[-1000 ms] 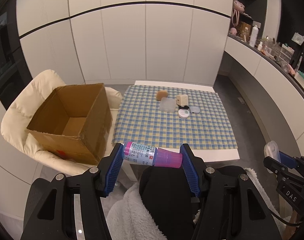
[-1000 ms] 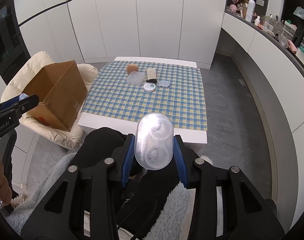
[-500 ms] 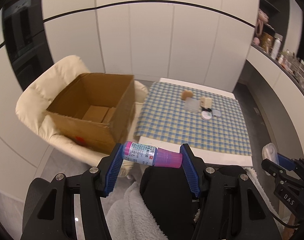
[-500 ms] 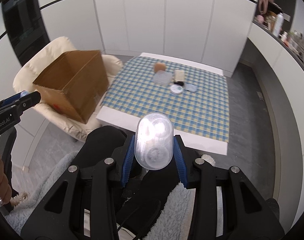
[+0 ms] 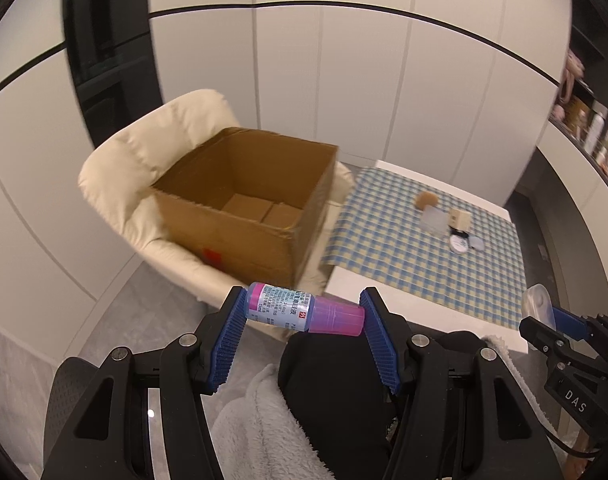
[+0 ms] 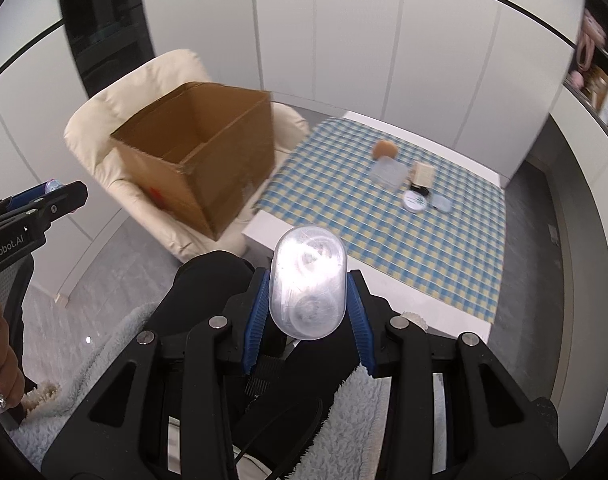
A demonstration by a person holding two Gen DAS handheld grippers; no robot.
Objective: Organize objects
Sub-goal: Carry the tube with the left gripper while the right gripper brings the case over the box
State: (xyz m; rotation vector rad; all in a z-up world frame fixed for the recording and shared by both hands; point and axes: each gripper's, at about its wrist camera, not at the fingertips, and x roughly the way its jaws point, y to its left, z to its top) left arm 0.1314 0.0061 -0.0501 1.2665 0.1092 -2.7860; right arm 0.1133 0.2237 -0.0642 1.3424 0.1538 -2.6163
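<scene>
left gripper point(image 5: 305, 314) clamps bottle point(image 5: 304, 313) crosswise, cap rightward; right gripper point(image 6: 307, 304) clamps clear case point(image 6: 307, 282) lengthwise

Black hand-held gripper point(image 5: 304, 314) frames with ribbed blue pads point(image 5: 377, 330), silver screws; fluffy grey robe point(image 6: 347, 432).

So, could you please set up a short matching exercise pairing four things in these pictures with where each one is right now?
Things:
1. small bottle
2. clear oval case
3. cardboard box
4. round white tin

Places:
A. on the checked tablecloth
B. on the cream chair
C. clamped in the left hand-held gripper
D. clamped in the right hand-held gripper

Pairs: 1-C, 2-D, 3-B, 4-A
</scene>
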